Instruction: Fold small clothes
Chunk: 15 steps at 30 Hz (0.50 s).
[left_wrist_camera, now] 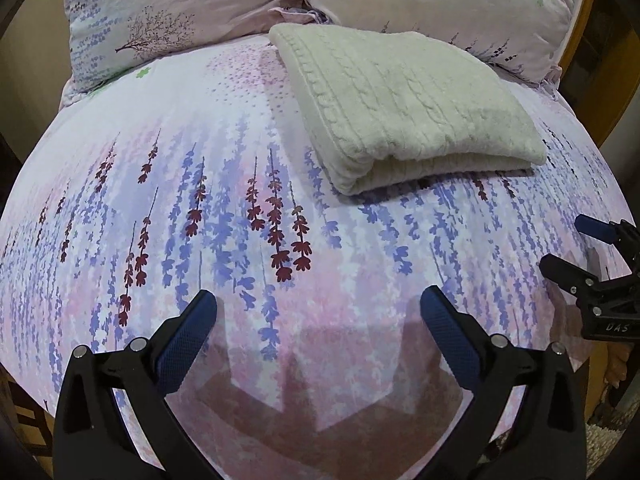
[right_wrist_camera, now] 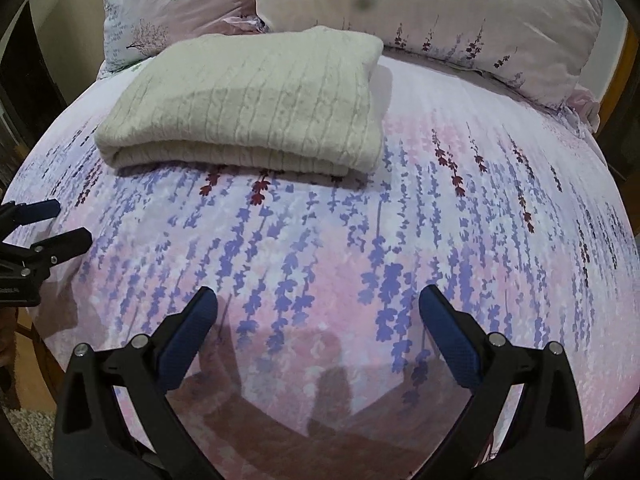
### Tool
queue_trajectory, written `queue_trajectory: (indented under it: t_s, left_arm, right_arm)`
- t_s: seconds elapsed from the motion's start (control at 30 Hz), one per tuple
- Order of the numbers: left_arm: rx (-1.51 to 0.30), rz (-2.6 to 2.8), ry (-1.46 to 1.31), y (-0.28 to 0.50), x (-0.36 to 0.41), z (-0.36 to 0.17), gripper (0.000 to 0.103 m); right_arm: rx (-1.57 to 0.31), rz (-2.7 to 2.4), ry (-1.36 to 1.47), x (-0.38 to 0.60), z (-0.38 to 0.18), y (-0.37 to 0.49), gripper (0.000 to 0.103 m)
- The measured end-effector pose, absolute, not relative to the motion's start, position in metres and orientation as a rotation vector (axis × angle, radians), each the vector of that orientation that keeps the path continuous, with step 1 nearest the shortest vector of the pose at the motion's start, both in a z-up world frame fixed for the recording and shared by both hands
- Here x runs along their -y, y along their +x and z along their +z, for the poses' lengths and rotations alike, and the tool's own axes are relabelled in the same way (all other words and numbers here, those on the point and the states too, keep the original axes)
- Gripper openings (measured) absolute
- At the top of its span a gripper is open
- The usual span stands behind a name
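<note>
While both claws hang released with nothing between the pads, the cream cable-knit sweater lies folded on the floral bedspread, well apart from either of them. From the left gripper it sits toward one o'clock; from the right gripper the same bundle lies toward eleven o'clock, so it rests roughly between the two lines of sight and further up the bed. Its long axis runs nearly crosswise in the right wrist view and slants from ten to four o'clock in the left one, with the layered open edges facing the claws. Neither arm looks clearly nearer, though fisheye bending makes that hard to judge. Two pillows stand just behind the sweater at twelve o'clock, the right-hand one seemingly touching its far edge. Nothing lies on the bare spread between claws and garment, so any reach forward seems unobstructed. The fold looks finished, and I would guess this piece needs no more handling.
</note>
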<state>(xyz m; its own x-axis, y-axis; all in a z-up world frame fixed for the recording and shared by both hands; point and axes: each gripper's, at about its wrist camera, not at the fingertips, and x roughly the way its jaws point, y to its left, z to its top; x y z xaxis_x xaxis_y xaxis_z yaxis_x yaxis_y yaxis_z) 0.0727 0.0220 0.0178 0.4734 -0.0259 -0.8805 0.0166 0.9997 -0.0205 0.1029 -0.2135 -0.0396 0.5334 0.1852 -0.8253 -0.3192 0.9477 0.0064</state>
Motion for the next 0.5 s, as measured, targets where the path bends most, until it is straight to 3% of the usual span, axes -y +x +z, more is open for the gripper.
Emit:
queue_trajectory:
  t_s: [0.5]
  left_arm:
    - [-1.084, -0.018, 0.020, 0.0774, -0.0228, 0.0151, 0.102]
  right_arm:
    - [-0.974, 0.299, -0.153, 0.2125, -0.0397, 0.1028, 0.101]
